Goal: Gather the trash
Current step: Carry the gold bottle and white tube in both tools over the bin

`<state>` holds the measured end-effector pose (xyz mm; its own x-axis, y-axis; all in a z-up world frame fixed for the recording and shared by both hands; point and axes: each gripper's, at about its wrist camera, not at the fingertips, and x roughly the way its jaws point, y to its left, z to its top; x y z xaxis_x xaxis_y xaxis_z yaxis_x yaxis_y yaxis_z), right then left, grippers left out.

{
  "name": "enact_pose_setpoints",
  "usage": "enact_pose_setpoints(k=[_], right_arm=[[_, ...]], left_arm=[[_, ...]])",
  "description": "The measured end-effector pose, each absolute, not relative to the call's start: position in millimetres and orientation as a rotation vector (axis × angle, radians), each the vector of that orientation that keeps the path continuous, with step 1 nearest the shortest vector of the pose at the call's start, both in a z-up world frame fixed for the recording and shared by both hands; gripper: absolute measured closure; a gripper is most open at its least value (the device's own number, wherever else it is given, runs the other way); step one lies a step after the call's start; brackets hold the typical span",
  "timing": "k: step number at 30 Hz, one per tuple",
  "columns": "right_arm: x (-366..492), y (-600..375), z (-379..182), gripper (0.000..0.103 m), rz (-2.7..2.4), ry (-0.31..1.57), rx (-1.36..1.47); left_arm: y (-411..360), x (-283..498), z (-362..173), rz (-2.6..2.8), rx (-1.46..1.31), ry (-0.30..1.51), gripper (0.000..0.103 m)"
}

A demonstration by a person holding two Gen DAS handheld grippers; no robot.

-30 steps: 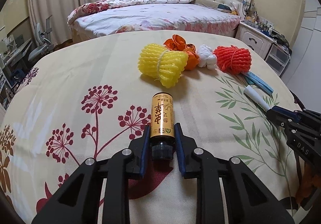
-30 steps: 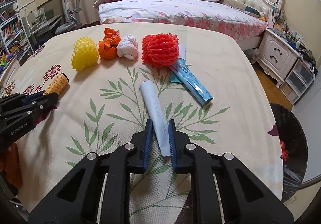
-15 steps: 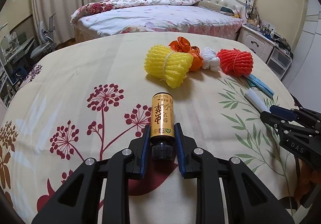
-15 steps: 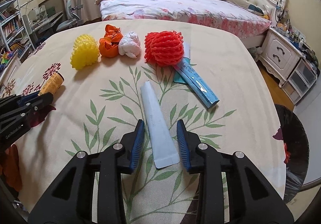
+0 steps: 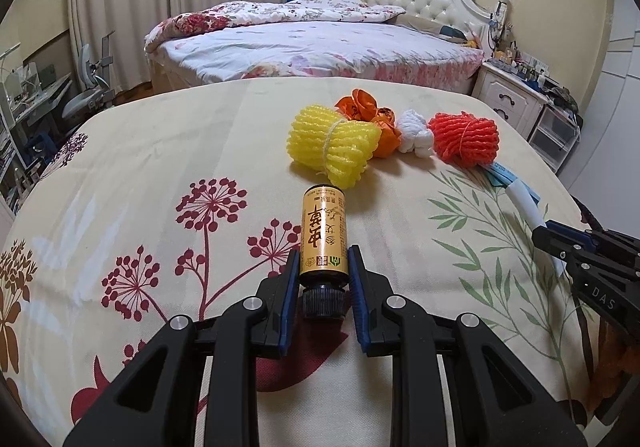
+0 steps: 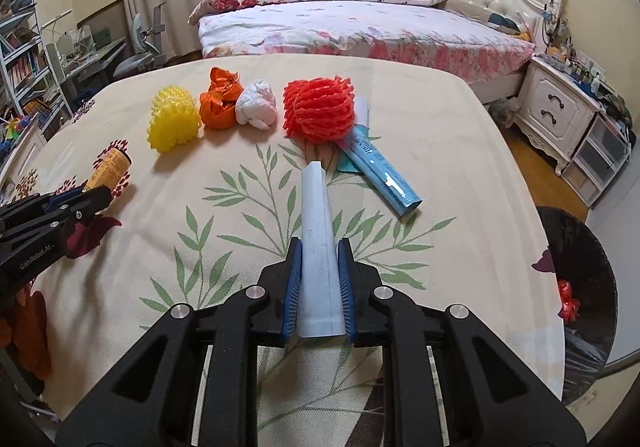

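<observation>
Two grippers are working over a big table [image 5: 168, 151] draped in a cream cloth printed with red flowers and green leaves, and a bed [image 5: 320, 47] is sitting behind it. Off the table's right edge a black bin bag [image 6: 576, 287] is showing something red inside. Along the far side of the cloth the trash is lying in a row: a yellow foam net [image 5: 332, 145], an orange wrapper [image 5: 362, 111] tucked just behind it, a white wad [image 5: 416, 131], and a red foam net [image 5: 466, 139] sitting on the end of a blue pack [image 6: 380, 167]. Nearer in, the right gripper [image 6: 320, 279] has just been closing, and its blue pads are now pinching a white tube [image 6: 318, 231] by its flat end, the tube pointing away toward the red net. The left gripper [image 5: 323, 281] is clamping a small brown bottle [image 5: 323, 235] low on its gold label, just above the dark cap, with the bottle lying along the cloth and pointing at the yellow net.
</observation>
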<state>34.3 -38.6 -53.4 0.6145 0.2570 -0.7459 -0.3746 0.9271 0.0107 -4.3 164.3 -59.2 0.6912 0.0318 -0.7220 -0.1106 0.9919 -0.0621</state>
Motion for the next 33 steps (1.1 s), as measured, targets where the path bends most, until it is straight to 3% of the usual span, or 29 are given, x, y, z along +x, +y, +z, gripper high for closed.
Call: enact_pose_setpoints(k=[16, 33], right_arm=[[29.0, -119.7, -11.3, 0.085, 0.167, 0.630, -0.034], [46.5, -235.6, -24.2, 0.085, -0.146, 0.585, 0.047]], left_arm=[[78.6, 19.6, -33.3, -0.093, -0.071, 0.694, 0.078], [-69.3, 76.3, -24.8, -0.349, 0.016, 0.642, 0.078]])
